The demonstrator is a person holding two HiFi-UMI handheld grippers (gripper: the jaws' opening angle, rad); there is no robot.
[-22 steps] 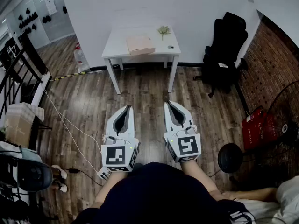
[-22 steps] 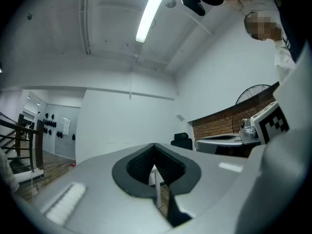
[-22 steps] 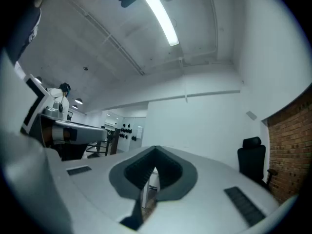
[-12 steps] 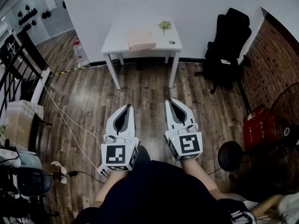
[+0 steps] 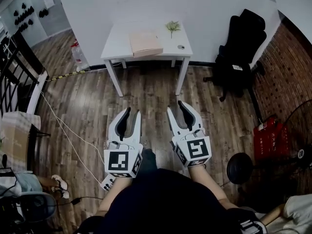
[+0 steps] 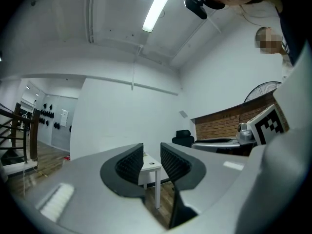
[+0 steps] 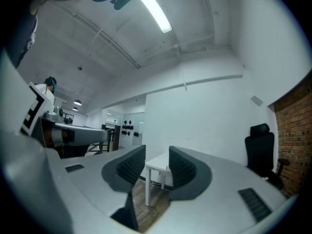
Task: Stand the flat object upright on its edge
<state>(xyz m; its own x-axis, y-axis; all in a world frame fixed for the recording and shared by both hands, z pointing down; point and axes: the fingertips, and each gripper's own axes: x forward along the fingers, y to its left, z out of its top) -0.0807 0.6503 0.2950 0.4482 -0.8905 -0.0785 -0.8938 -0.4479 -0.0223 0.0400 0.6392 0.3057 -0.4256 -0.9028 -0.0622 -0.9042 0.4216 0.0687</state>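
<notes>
At twelve o'clock a flat pink box [image 5: 145, 43] lies on the white table [image 5: 117, 45]; at six, the left gripper [image 5: 127, 113] and right gripper [image 5: 179, 107] gape slightly, empty.

The left gripper [image 6: 151, 147] points level, its ribbed black jaws a narrow gap apart with nothing between them. Through the gap shows a white table [image 6: 150, 163] by a white wall. A black office chair [image 6: 183, 136] stands near a brick wall [image 6: 222, 123]. A tube light [image 6: 158, 6] glows overhead.

Brightly, evenly lit from a ceiling tube [image 6: 158, 6]; soft shadow under the worktop [image 5: 117, 45]; heavy fisheye bending, black vignetted corners; focus fairly sharp.
</notes>
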